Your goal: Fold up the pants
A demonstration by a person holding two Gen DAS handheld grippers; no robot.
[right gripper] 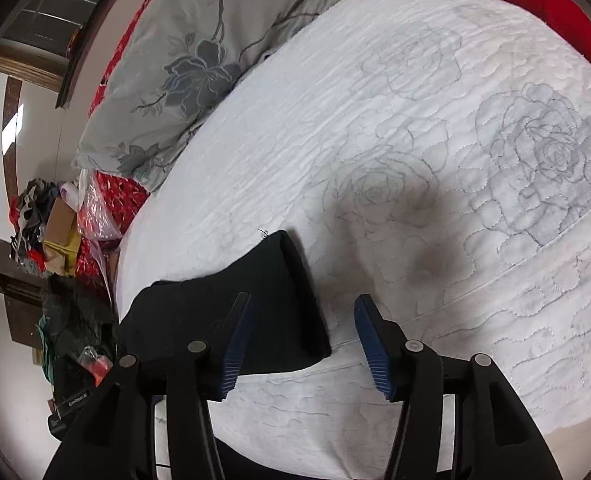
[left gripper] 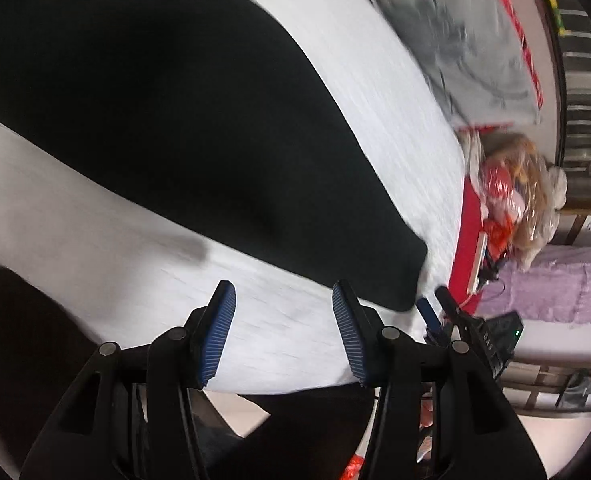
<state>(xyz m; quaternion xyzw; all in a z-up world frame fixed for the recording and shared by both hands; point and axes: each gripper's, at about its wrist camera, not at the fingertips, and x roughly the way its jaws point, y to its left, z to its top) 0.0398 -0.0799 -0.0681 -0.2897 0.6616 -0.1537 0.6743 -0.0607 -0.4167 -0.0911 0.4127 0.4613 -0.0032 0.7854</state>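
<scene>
Blue ribbed pads of the left gripper [left gripper: 283, 332] are standing apart with nothing between them, only the white quilted bedcover [left gripper: 275, 320] lying beneath the gap. Just beyond its fingertips, black pants [left gripper: 167, 120] are lying flat on that cover, stretching away ahead and to the left as one long dark band, with one end finishing just past the right-hand finger. Off to the right of that finger, the tips of the right gripper [left gripper: 435, 308] are poking into view near the pants' end. Farther ahead and right, a grey floral pillow [left gripper: 475, 40] is resting at the bed's far side, blurred.

Pads of the right gripper [right gripper: 301, 340] are likewise standing parted and gripping nothing. The end of the pants [right gripper: 255, 312] is lying just behind its left finger, reaching into the gap but untouched by the right pad. Ahead, the bedcover [right gripper: 415, 160] with stitched roses is spreading out, and beyond it to the left the pillow [right gripper: 183, 68] is leaning against red bedding [right gripper: 555, 4].
</scene>
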